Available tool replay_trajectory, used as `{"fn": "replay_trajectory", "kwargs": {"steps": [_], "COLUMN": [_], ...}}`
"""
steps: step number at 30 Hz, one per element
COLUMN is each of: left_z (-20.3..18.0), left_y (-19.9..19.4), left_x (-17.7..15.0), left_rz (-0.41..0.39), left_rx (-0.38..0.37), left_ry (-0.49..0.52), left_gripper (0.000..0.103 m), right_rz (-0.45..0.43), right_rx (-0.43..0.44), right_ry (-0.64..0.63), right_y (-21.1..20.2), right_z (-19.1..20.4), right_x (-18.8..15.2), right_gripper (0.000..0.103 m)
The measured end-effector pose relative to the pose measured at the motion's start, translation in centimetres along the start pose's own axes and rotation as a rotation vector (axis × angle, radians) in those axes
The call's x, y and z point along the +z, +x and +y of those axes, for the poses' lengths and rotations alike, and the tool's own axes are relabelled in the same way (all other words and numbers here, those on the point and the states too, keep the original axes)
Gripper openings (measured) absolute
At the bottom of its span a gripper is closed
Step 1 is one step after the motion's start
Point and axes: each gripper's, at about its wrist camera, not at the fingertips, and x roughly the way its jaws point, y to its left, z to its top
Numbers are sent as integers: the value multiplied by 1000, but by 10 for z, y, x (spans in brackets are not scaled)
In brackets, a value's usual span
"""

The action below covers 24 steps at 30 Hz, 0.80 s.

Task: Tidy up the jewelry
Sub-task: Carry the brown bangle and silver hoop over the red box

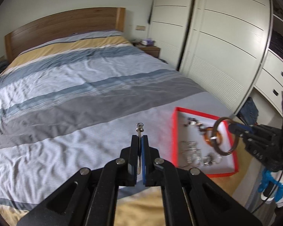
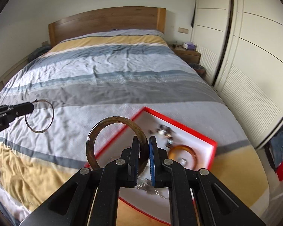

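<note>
The bed (image 2: 111,79) filled most of the room, its striped cover in bands of blue, grey, white and mustard running up to a wooden headboard (image 2: 105,21), and everything else sat in relation to it. Along the bed's right side ran a pale wardrobe (image 2: 254,52) with sliding louvred doors, and by the headboard corner stood a small nightstand (image 2: 188,53). On the cover near the foot of the bed, toward the wardrobe side, lay a shallow red tray (image 1: 174,131) with a white floor. Inside it rested an amber bangle (image 2: 183,149), a cluster of dark beaded pieces (image 2: 165,130) toward the tray's far end, and a tangle of silvery chains (image 1: 196,153) toward its near end. Above the tray, the right gripper (image 2: 143,156) was pinched narrow on a dark brown bangle (image 2: 107,126), which stood upright in the air over the tray's near-left edge. Out over the bed's middle, left of the tray, the left gripper (image 1: 140,154) was closed tight on a thin silver hoop (image 2: 40,116), seen edge-on from its own camera with the small clasp poking past the pads; the hoop hung clear of the cover.
</note>
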Motion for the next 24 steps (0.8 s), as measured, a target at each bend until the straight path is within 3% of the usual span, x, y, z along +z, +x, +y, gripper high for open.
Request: {"fn": "replay_trajectory", "kwargs": {"steps": [7,12,17,24], "left_z": [-89,-124,-122,-103], "left_y": [42,77,116,134], "left_x": [1,-12,-31,-36], "left_rz": [43,95,163,194], "left_rx": [-122,-191,-172,-105], "left_ry": [45,39,9,-5], "left_gripper": [2,2,2,3], "right_rz": [43,77,108,144], "right_rx": [-28,-23,-17,-26], "right_ry": [29,16,-9,-57], "right_y": [11,31,54,79], "right_z": [-50,-71,-81,-81], "right_x": [-29,-42,-51,-53], "right_gripper": [10,10,10,10]}}
